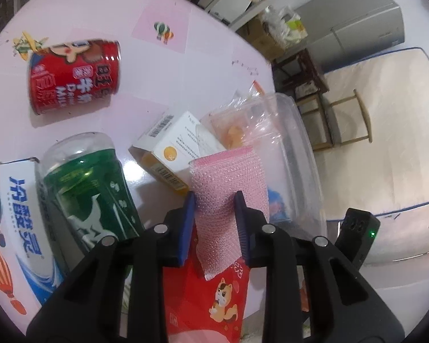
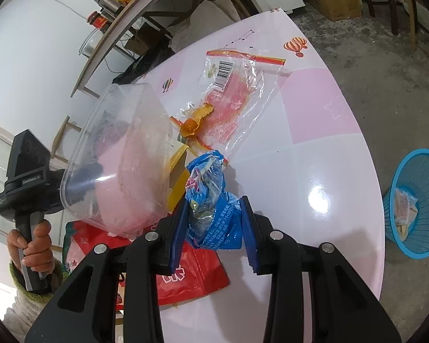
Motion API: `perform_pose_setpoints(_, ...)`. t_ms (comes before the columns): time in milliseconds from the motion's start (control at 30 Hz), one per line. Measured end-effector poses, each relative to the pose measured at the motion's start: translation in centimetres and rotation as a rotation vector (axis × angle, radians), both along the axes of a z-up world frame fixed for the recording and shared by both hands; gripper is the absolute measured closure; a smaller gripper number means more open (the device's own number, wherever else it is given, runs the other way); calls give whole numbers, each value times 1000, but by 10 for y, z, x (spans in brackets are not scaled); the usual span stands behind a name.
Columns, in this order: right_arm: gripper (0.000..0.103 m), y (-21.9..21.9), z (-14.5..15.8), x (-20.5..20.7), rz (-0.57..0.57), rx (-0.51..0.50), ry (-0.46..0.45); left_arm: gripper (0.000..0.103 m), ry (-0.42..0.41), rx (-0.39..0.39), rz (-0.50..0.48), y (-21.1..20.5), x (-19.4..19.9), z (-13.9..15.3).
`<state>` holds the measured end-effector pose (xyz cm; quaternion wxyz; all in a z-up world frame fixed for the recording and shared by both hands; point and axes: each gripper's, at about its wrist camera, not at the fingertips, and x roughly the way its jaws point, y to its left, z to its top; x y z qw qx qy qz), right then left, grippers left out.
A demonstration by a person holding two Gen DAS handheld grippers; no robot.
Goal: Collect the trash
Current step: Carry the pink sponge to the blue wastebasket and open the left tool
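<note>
My left gripper point(image 1: 214, 197) is shut on a pink bubble-wrap pouch point(image 1: 228, 200) and holds it above the table, next to a clear plastic tub point(image 1: 300, 148). My right gripper point(image 2: 213, 203) is shut on a crumpled blue wrapper point(image 2: 211, 200) above the table, beside the same tub point(image 2: 123, 148). A red packet point(image 2: 191, 274) lies under both grippers; it also shows in the left wrist view point(image 1: 211, 303). A clear bag with orange peel point(image 2: 237, 94) lies further out.
A red milk can point(image 1: 71, 74), a green can point(image 1: 94, 191), a white and orange box point(image 1: 171, 148) and a white and blue box point(image 1: 23, 220) lie on the pink table point(image 2: 314, 120). A blue waste basket point(image 2: 417, 203) stands on the floor at the right.
</note>
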<state>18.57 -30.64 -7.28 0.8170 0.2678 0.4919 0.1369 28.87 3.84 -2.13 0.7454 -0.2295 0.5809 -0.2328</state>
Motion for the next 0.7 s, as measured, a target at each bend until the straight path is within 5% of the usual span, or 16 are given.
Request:
perform_pose_setpoints(400, 68, -10, 22, -14, -54, -52, -54, 78, -294, -22, 126, 44, -63, 78)
perform_pose_setpoints(700, 69, -34, 25, -37, -128, -94, -68, 78, -426, -57, 113, 13, -107, 118)
